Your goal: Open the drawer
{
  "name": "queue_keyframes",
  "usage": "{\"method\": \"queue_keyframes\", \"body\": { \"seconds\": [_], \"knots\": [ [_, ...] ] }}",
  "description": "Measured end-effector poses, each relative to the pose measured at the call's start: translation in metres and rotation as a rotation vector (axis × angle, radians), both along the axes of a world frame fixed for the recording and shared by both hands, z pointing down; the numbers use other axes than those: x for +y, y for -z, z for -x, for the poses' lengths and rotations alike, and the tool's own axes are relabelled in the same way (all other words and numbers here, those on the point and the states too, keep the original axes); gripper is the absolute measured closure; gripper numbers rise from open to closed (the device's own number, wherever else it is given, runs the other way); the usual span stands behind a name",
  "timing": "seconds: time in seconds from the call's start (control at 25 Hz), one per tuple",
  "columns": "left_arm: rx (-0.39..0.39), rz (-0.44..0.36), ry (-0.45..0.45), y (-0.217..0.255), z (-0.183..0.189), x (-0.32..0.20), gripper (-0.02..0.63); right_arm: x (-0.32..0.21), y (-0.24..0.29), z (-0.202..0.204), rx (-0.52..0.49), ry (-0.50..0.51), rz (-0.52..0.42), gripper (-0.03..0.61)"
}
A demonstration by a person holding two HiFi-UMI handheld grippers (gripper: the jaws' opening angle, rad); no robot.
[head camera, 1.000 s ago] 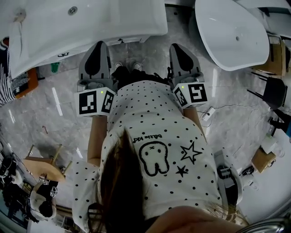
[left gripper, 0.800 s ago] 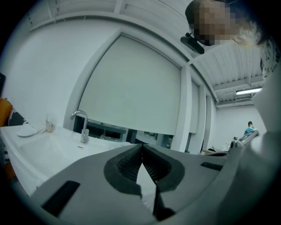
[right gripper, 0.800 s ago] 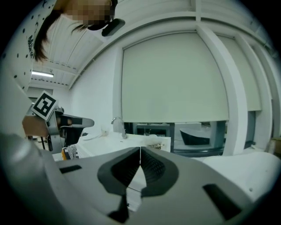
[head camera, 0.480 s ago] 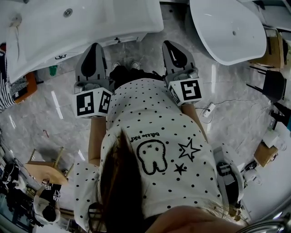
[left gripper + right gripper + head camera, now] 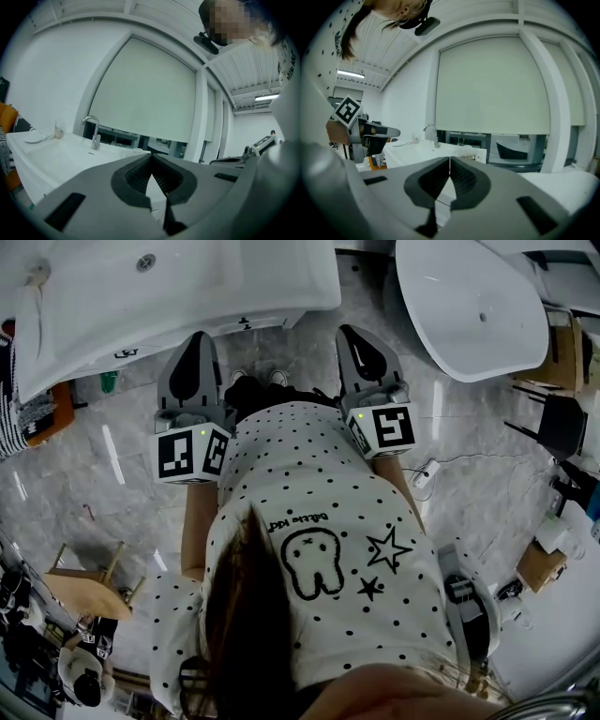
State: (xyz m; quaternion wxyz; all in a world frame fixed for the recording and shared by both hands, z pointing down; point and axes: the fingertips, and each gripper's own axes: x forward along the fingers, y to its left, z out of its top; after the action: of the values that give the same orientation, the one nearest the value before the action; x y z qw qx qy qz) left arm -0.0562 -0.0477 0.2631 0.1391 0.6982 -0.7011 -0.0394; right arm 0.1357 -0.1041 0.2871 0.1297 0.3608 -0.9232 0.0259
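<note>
Over a grey marble floor (image 5: 94,474), the head view shows the left gripper (image 5: 199,341) and right gripper (image 5: 353,334) just short of the white washbasin cabinet (image 5: 187,287), whose front likely carries the drawer, not plainly seen; only the left gripper view shows its jaws clenched on nothing, the right gripper view likewise, so next comes opening one and reaching for a handle.

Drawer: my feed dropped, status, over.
Left gripper shut, empty. Right gripper shut, empty. Sink cabinet ahead, untouched, drawer not made out. Nothing in the way.
</note>
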Motion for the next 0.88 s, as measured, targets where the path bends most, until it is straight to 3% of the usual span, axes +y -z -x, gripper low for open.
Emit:
{"method": "queue_keyframes", "body": {
  "seconds": [0.32, 0.56, 0.88],
  "knots": [
    [-0.002, -0.003, -0.004, 0.001, 0.001, 0.002, 0.609, 0.000, 0.003, 0.001, -0.003, 0.005, -0.010, 0.565],
    [-0.002, 0.001, -0.058, -0.003, -0.004, 0.000, 0.609, 0.000, 0.002, 0.000, -0.006, 0.003, -0.011, 0.565],
    [0.004, 0.065, -0.086, -0.020, 0.002, 0.001, 0.609, 0.003, -0.002, -0.003, 0.008, -0.013, 0.000, 0.565]
  ]
}}
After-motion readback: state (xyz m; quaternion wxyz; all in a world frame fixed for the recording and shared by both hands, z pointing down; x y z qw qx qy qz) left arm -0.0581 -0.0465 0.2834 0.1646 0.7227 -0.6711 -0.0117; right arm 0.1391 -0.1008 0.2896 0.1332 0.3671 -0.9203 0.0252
